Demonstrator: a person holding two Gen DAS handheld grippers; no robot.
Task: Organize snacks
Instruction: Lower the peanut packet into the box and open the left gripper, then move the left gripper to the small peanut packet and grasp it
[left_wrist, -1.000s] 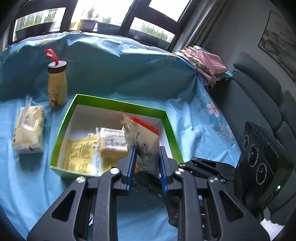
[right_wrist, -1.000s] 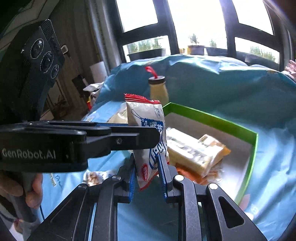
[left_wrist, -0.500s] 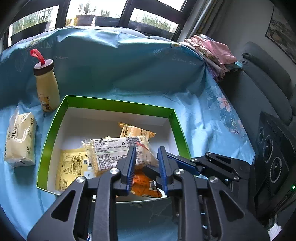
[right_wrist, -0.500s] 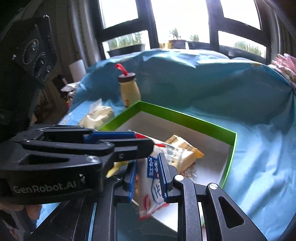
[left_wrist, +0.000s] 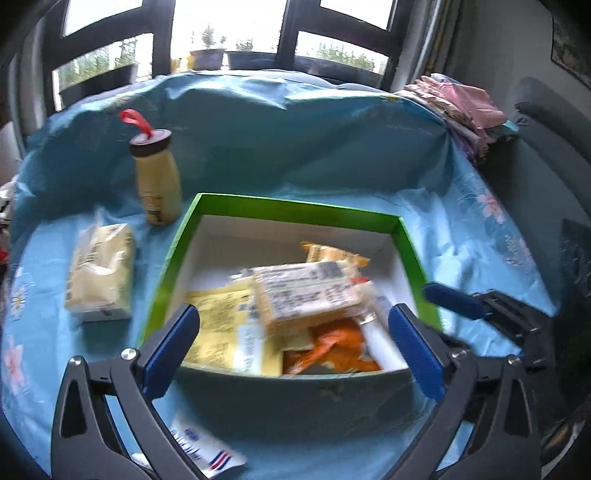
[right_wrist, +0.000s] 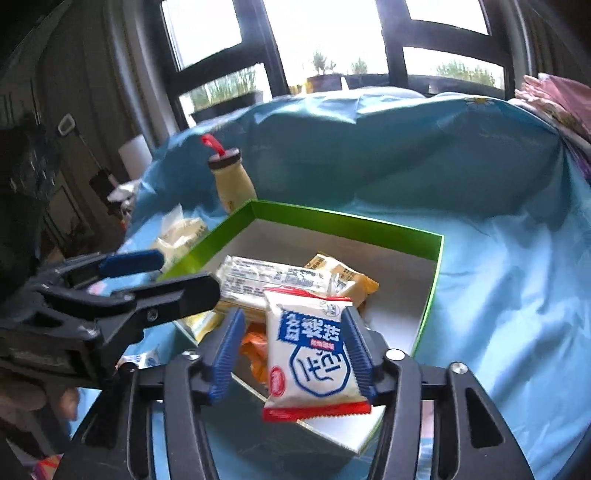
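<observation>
Snack packet (right_wrist: 314, 350) (white and blue, red-edged) is seen between the spread fingers of the right gripper (right_wrist: 291, 354), apparently let go and tipping over the near edge of the green box (right_wrist: 432, 288). It's probably light, crinkly and slippery, so it's best pinched at a sealed edge. The left gripper (left_wrist: 291, 347) is wide open too, nothing held.

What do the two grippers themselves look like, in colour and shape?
Both the left gripper and the right gripper have black angular frames with triangular cut-outs and silver screws. Their fingers carry blue pads, visibly ribbed on the right gripper. No cables or sleeves are visible.
</observation>
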